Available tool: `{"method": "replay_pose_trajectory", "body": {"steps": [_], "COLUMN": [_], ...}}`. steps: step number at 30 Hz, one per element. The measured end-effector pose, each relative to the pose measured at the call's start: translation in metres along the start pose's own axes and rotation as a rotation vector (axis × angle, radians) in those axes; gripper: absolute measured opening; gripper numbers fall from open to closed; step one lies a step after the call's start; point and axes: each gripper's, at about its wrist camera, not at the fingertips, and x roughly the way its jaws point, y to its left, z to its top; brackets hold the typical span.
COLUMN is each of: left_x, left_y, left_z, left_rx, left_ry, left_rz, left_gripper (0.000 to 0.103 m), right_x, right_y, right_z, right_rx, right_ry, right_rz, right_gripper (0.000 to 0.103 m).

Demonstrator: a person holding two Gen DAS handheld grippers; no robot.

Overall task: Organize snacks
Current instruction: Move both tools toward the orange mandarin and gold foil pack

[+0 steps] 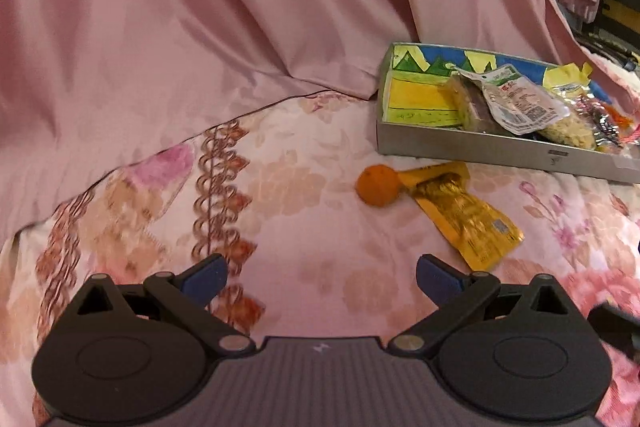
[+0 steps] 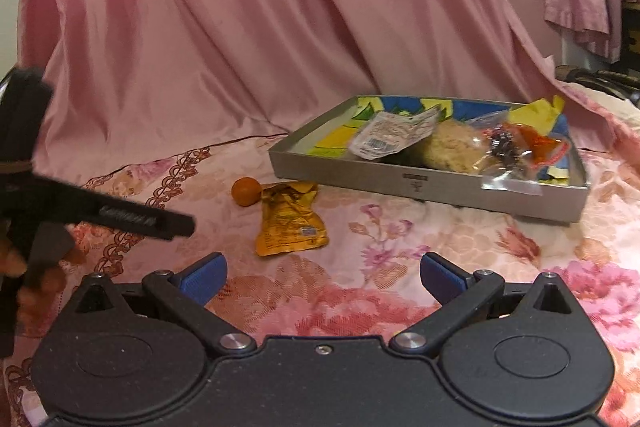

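1. Left gripper [image 1: 322, 277] and right gripper [image 2: 323, 277]: jaws released, holding nothing.
2. Flat yellow foil snack packet [image 2: 289, 223] lies on the floral bedspread [image 2: 400, 267], lower centre, touching the small round orange fruit [image 2: 245, 191].
3. Packet likely light, crinkly, slippery; pinch a sealed edge.
4. Shallow grey cardboard tray [image 2: 400, 183] sits near, upper right; its left portion offers room.

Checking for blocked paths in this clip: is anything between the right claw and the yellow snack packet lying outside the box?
Nothing visible. Only bare floral cloth lies between the open right claw and the yellow packet. The orange fruit sits at the packet's far left corner, off the approach.
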Motion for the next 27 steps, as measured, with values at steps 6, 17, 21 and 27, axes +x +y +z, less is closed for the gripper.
{"method": "replay_pose_trajectory", "body": {"steps": [6,17,21,27], "left_x": [0.032,0.061,0.064,0.069], "left_y": [-0.003,-0.012,-0.019,-0.020], "left_z": [0.024,0.053,0.056,0.058], "left_rx": [-0.011,0.099,0.174,0.212], "left_ry": [0.019,0.009,0.005,0.040], "left_rz": [-0.062,-0.061,-0.069,-0.134], "left_gripper": [0.103,0.102,0.100,0.086], "right_x": [0.035,0.091,0.104,0.116], "right_y": [-0.001,-0.019,-0.012,0.002], "right_z": [0.009,0.027,0.028,0.023], "right_rx": [-0.057,-0.025,-0.074,-0.148], "right_ry": [0.031,0.080,0.084,0.089], "right_rz": [0.092,0.129,0.132,0.136], "right_gripper": [0.102,0.102,0.102,0.096]}}
